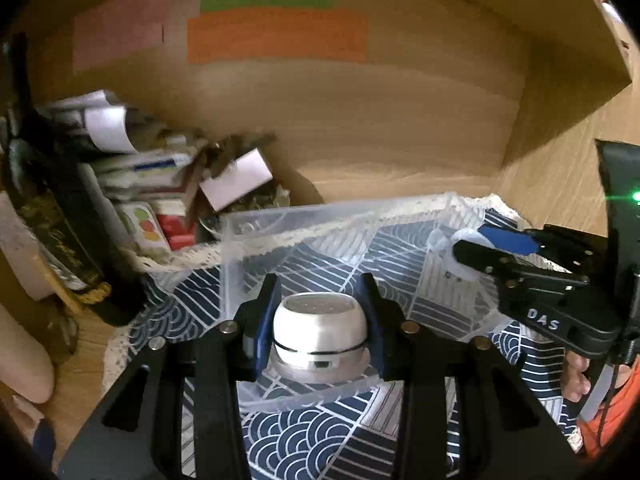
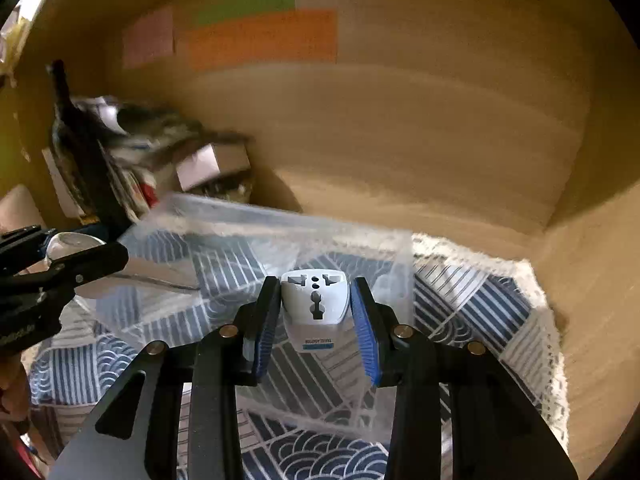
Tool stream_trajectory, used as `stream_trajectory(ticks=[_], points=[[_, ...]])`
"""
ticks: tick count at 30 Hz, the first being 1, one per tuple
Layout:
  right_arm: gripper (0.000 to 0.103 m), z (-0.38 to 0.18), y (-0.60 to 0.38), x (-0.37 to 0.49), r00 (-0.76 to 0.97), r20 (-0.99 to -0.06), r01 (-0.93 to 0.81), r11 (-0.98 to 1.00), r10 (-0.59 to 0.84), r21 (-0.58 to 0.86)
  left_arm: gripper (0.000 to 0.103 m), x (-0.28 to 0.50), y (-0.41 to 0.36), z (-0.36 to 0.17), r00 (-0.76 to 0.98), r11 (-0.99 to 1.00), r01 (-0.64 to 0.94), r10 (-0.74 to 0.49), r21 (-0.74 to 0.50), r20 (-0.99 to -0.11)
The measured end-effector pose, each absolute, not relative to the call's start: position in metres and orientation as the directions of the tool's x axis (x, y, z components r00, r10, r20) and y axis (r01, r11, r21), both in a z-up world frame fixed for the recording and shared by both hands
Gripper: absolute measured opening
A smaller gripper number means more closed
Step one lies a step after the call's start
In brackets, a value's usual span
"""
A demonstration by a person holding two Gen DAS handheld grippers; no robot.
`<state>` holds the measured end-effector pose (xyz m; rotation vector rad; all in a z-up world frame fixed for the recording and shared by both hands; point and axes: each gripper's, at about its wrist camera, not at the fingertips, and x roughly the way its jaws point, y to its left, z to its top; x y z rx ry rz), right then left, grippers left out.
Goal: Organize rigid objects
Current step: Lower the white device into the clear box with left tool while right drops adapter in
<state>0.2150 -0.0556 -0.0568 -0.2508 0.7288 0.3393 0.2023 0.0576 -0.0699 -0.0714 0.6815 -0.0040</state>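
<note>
My left gripper (image 1: pixel 320 292) is shut on a small white round speaker (image 1: pixel 320 330) and holds it low inside a clear plastic bin (image 1: pixel 280 220) that stands on a blue patterned cloth (image 1: pixel 320 440). My right gripper (image 2: pixel 316 292) is shut on a white travel adapter (image 2: pixel 314 304) and holds it over the same bin (image 2: pixel 240 216). In the left wrist view the right gripper (image 1: pixel 472 248) comes in from the right over the bin's corner. In the right wrist view the left gripper (image 2: pixel 80 256) shows at the left edge with the speaker (image 2: pixel 72 242).
The cloth (image 2: pixel 480 300) lies on a wooden desk with a wooden back wall (image 1: pixel 360 112) carrying coloured paper notes (image 1: pixel 276 36). A pile of boxes and papers (image 1: pixel 152 172) and a dark bottle (image 1: pixel 48 200) crowd the left. A wooden side panel (image 1: pixel 568 92) rises at right.
</note>
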Motion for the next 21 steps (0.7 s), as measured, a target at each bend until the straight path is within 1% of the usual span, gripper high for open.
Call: stream_trajectory(ticks=[3, 8, 13, 15, 16, 18, 20, 21], points=[[0.033, -0.070, -0.053, 0.224, 0.673, -0.713, -0.386, 0.916, 0.198, -0.111, 0.039, 0.210, 0.059, -0.080, 0.763, 0.997, -0.028, -0.023, -0.067, -0.646], [0.033, -0.083, -0.047, 0.234, 0.644, -0.740, -0.399, 0.910, 0.193, -0.110, 0.039, 0.222, 0.068, -0.097, 0.718, 0.994, -0.038, -0.045, -0.104, -0.695], [0.034, -0.084, -0.045, 0.233, 0.637, -0.749, -0.405, 0.906, 0.183, -0.123, 0.039, 0.221, 0.066, -0.096, 0.711, 0.994, -0.039, -0.047, -0.105, -0.701], [0.035, -0.080, -0.045, 0.230, 0.643, -0.743, -0.403, 0.907, 0.185, -0.123, 0.039, 0.217, 0.066, -0.091, 0.715, 0.994, -0.048, -0.036, -0.100, -0.698], [0.036, -0.076, -0.046, 0.227, 0.652, -0.736, -0.399, 0.908, 0.182, -0.129, 0.041, 0.215, 0.066, -0.087, 0.719, 0.994, -0.048, -0.036, -0.101, -0.694], [0.040, -0.066, -0.049, 0.219, 0.671, -0.717, -0.393, 0.911, 0.191, -0.125, 0.051, 0.207, 0.067, -0.079, 0.730, 0.993, -0.048, -0.042, -0.112, -0.682], [0.045, -0.053, -0.055, 0.209, 0.688, -0.695, -0.390, 0.914, 0.209, -0.112, 0.063, 0.196, 0.067, -0.068, 0.751, 0.993, -0.056, -0.027, -0.104, -0.660], [0.047, -0.046, -0.058, 0.202, 0.703, -0.678, -0.386, 0.916, 0.214, -0.111, 0.066, 0.188, 0.066, -0.062, 0.765, 0.994, -0.060, -0.014, -0.092, -0.644]])
